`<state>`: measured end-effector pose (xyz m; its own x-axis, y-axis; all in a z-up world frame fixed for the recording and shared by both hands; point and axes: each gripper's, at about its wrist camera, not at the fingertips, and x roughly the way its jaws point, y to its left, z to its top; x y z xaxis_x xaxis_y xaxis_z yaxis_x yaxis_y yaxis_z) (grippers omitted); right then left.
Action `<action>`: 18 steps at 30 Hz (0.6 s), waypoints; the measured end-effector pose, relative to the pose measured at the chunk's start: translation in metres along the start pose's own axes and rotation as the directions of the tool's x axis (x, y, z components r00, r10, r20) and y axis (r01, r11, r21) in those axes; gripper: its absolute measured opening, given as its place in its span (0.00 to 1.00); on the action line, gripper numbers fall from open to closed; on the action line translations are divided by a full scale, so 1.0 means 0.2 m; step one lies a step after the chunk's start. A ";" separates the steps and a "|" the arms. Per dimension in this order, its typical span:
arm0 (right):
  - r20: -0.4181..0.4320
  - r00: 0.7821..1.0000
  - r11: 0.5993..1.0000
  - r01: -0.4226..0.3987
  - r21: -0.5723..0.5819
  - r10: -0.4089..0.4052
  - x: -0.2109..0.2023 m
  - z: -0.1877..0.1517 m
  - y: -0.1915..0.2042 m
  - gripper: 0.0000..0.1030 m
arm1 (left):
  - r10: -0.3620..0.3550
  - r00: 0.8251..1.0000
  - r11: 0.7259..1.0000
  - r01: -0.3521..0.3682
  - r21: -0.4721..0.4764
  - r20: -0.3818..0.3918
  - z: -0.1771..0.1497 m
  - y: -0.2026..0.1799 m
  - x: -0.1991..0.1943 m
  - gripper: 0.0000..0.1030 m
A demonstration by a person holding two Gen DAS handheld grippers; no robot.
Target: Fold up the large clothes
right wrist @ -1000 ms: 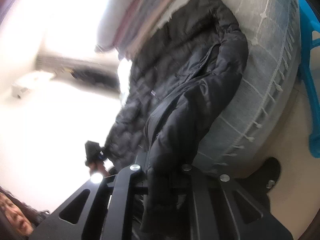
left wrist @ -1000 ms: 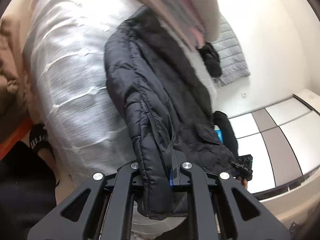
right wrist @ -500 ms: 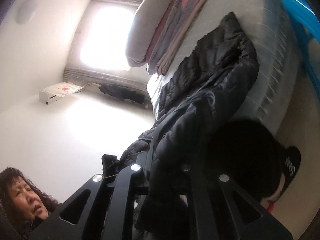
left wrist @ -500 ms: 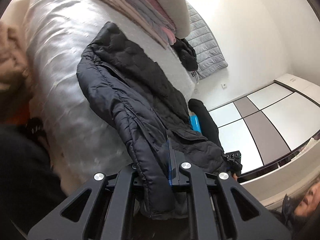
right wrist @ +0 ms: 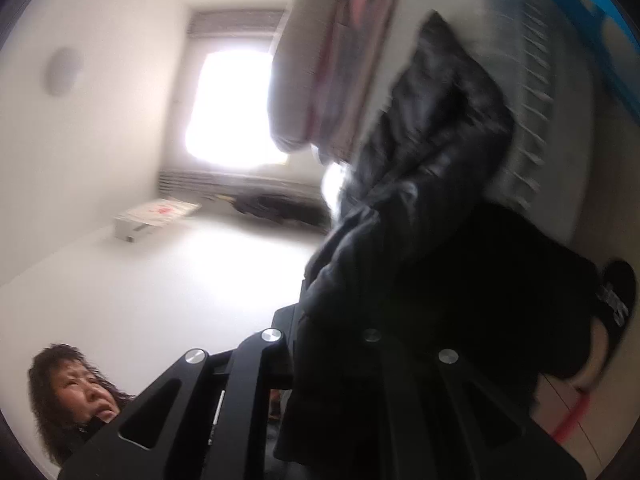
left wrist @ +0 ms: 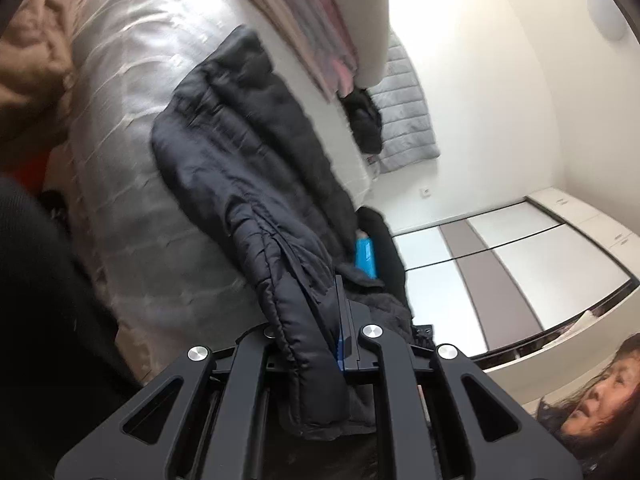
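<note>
A black quilted puffer jacket [left wrist: 240, 160] lies stretched over the edge of a bed with a grey-white cover [left wrist: 132, 184]. My left gripper [left wrist: 316, 332] is shut on a padded edge of the jacket, which bunches between the jaws and hangs below them. In the right wrist view the same jacket [right wrist: 424, 168] runs from the bed down into my right gripper [right wrist: 332, 340], which is shut on another part of its edge. This view is blurred. Both grippers hold the jacket off the side of the bed.
Folded clothes and a pale pillow [left wrist: 320, 28] are stacked at the far side of the bed. A brown blanket [left wrist: 28, 64] lies at the left. A blue plastic object [right wrist: 592, 32] stands beside the bed. A wardrobe [left wrist: 500, 272], the person's leg and shoe [right wrist: 616, 304] are nearby.
Both grippers have kept hold of the jacket and pulled back and tilted away from the bed. The right view has swung up toward the window and ceiling and is now blurred.
</note>
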<state>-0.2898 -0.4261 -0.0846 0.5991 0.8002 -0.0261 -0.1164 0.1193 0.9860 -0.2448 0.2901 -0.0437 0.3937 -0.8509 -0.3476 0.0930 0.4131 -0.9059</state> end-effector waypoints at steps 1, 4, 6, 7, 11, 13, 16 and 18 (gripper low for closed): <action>0.013 1.000 1.000 -0.023 -0.002 0.023 0.02 0.04 0.01 0.10 | -0.024 1.000 1.000 0.024 -0.003 0.016 0.05 -0.02 0.01 0.07; 0.040 0.997 0.997 -0.072 -0.019 0.072 0.10 0.20 0.02 0.10 | -0.068 0.996 0.998 0.068 0.004 0.049 0.19 -0.08 0.04 0.07; 0.048 0.995 0.996 -0.085 -0.024 0.086 0.16 0.31 0.04 0.10 | -0.087 0.994 0.996 0.086 0.013 0.063 0.30 -0.13 0.08 0.07; 0.052 0.995 0.996 -0.087 -0.034 0.089 0.21 0.40 0.06 0.10 | -0.092 0.993 0.996 0.091 0.021 0.069 0.36 -0.15 0.11 0.07; 0.064 0.996 0.997 -0.067 -0.040 0.070 0.36 0.71 0.07 0.10 | -0.119 0.989 0.993 0.117 0.025 0.087 0.70 -0.22 0.26 0.08; 0.074 0.996 0.998 -0.054 -0.028 0.056 0.43 0.86 0.06 0.12 | -0.124 0.987 0.992 0.123 0.012 0.099 0.86 -0.22 0.35 0.08; 0.106 0.994 0.997 0.019 0.069 -0.026 0.60 1.16 -0.11 0.15 | -0.110 0.985 0.988 0.122 -0.092 0.129 1.15 -0.09 0.56 0.09; 0.132 0.983 0.982 0.105 0.156 -0.126 0.70 1.30 -0.28 0.20 | -0.077 0.987 0.977 0.103 -0.186 0.144 1.29 0.05 0.71 0.11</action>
<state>0.0075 -0.4735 -0.0998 0.7083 0.6942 -0.1280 0.0723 0.1089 0.9914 0.0484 0.2577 -0.0399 0.5134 -0.8244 -0.2384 -0.0383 0.2555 -0.9660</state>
